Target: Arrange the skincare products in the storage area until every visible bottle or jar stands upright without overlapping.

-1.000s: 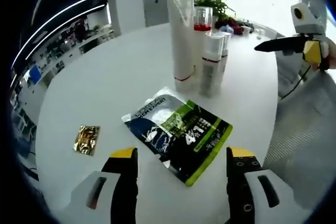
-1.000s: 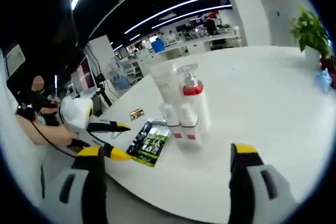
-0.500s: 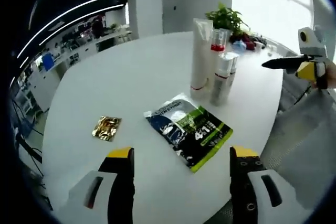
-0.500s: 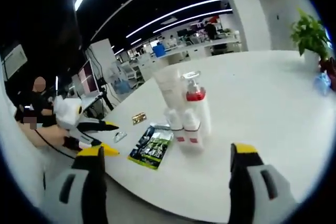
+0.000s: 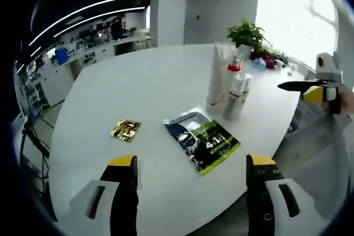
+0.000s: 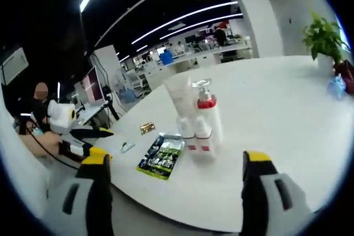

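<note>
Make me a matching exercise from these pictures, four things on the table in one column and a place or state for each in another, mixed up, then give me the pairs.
Things:
1. tall white tube
2. pump bottle
3. gold sachet
4. dark green packet

Descriptions:
A. lying flat, small and shiny, apart from the rest
B. lying flat, just in front of the standing group
C. standing, with a red collar under a clear cap
D. standing, tallest of the group, plain white

Pairs: 1-D, 2-C, 3-A, 4-B

Plenty of bare desk (image 5: 138, 92) to move over on the far side; the bottles (image 5: 231, 89) stand bunched tight together, touching, no gap for jaws between them; the flat sachet (image 5: 202, 141) lies just in front, gold packet (image 5: 126, 129) off to one side, well apart.
</note>
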